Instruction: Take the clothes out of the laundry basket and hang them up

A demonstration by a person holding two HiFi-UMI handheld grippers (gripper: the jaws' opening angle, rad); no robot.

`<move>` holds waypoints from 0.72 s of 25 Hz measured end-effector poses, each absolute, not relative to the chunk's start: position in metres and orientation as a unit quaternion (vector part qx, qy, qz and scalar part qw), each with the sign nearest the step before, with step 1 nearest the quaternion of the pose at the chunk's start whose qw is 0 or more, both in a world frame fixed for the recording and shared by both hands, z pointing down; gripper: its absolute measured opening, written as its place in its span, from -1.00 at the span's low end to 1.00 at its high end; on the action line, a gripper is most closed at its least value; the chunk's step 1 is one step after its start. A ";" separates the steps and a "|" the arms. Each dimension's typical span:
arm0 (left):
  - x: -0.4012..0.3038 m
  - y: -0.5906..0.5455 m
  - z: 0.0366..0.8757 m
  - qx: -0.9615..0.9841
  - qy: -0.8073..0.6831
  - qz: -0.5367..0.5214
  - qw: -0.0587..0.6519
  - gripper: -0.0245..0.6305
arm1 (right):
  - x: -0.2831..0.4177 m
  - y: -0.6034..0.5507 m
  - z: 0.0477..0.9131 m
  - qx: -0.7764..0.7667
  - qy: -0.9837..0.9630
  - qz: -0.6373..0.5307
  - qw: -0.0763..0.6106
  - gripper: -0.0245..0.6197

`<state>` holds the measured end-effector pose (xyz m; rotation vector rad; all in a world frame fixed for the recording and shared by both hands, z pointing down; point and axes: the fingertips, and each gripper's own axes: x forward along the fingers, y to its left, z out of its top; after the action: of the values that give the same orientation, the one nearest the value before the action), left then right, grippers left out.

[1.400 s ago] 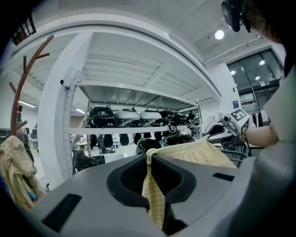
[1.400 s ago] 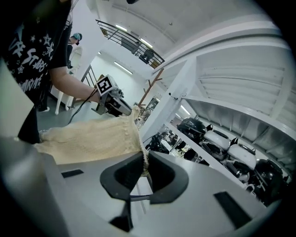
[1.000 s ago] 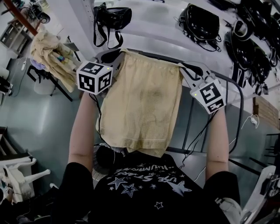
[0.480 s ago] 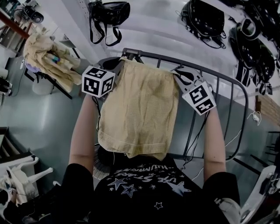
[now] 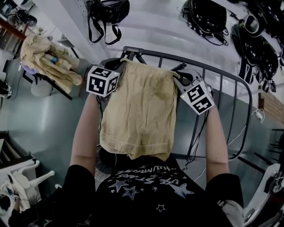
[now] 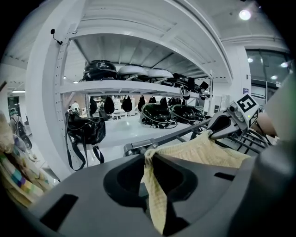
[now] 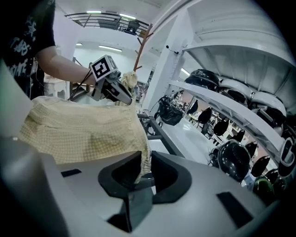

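A pale yellow pair of shorts hangs spread between my two grippers, its waistband up against the top rail of a dark metal rack. My left gripper has the left waistband corner between its jaws, and my right gripper has the right corner. In the left gripper view the cloth runs down through the narrow gap of the left gripper. In the right gripper view the shorts drop into the right gripper. Both pairs of jaws are opening, with the cloth still caught between them.
Black bags and helmets fill white shelves behind the rack. More pale clothes hang on a stand at the left. A white chair stands at the lower left. A dark, basket-like thing shows partly below the shorts.
Both grippers have carried the shorts forward to the rack's top rail. The right gripper has come in toward the left, so the waistband is narrower.
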<state>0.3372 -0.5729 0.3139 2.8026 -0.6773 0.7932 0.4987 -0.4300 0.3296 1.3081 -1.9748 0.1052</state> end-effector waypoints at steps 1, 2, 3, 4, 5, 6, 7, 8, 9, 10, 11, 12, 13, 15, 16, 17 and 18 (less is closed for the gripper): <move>0.337 -0.573 0.315 0.934 -0.227 0.266 0.079 -0.68 | 0.498 -0.429 0.331 0.512 -0.771 0.043 0.377 -0.67; 0.336 -0.573 0.317 0.933 -0.226 0.267 0.082 -0.59 | 0.497 -0.427 0.332 0.512 -0.770 0.046 0.378 -0.64; 0.335 -0.572 0.318 0.933 -0.224 0.269 0.086 -0.51 | 0.497 -0.426 0.333 0.512 -0.769 0.050 0.379 -0.59; 0.334 -0.570 0.320 0.933 -0.220 0.271 0.089 -0.43 | 0.496 -0.424 0.335 0.511 -0.769 0.056 0.381 -0.52; 0.334 -0.568 0.321 0.933 -0.217 0.274 0.091 -0.35 | 0.495 -0.421 0.336 0.511 -0.768 0.062 0.382 -0.44; 0.333 -0.567 0.322 0.932 -0.214 0.276 0.092 -0.29 | 0.494 -0.419 0.337 0.510 -0.767 0.067 0.383 -0.39; 0.332 -0.565 0.323 0.932 -0.213 0.278 0.093 -0.25 | 0.494 -0.417 0.338 0.511 -0.766 0.070 0.384 -0.36; 0.331 -0.564 0.323 0.932 -0.213 0.279 0.093 -0.23 | 0.493 -0.415 0.337 0.513 -0.765 0.071 0.383 -0.34; 0.330 -0.562 0.323 0.932 -0.213 0.279 0.095 -0.20 | 0.492 -0.414 0.335 0.516 -0.764 0.071 0.381 -0.34; 0.329 -0.561 0.322 0.932 -0.213 0.279 0.095 -0.19 | 0.491 -0.412 0.333 0.518 -0.764 0.071 0.378 -0.33; 0.328 -0.559 0.322 0.932 -0.213 0.277 0.096 -0.19 | 0.490 -0.411 0.330 0.521 -0.764 0.070 0.375 -0.33; 0.327 -0.557 0.322 0.932 -0.214 0.275 0.096 -0.17 | 0.489 -0.409 0.327 0.523 -0.763 0.068 0.373 -0.33; 0.324 -0.556 0.321 0.933 -0.217 0.272 0.095 -0.16 | 0.487 -0.407 0.324 0.525 -0.763 0.065 0.371 -0.33; 0.317 -0.552 0.318 0.933 -0.224 0.266 0.093 -0.15 | 0.481 -0.401 0.320 0.528 -0.761 0.060 0.371 -0.33; 0.312 -0.550 0.315 0.934 -0.227 0.262 0.092 -0.15 | 0.477 -0.398 0.317 0.530 -0.760 0.057 0.371 -0.33; 0.308 -0.548 0.312 0.934 -0.229 0.258 0.090 -0.15 | 0.474 -0.394 0.315 0.532 -0.759 0.054 0.371 -0.33; 0.304 -0.545 0.308 0.935 -0.230 0.253 0.088 -0.15 | 0.471 -0.391 0.311 0.535 -0.758 0.050 0.370 -0.33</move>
<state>0.3036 -0.5452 0.3080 2.7850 -0.6858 0.7540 0.4706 -0.3914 0.3110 1.3737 -1.9449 0.1296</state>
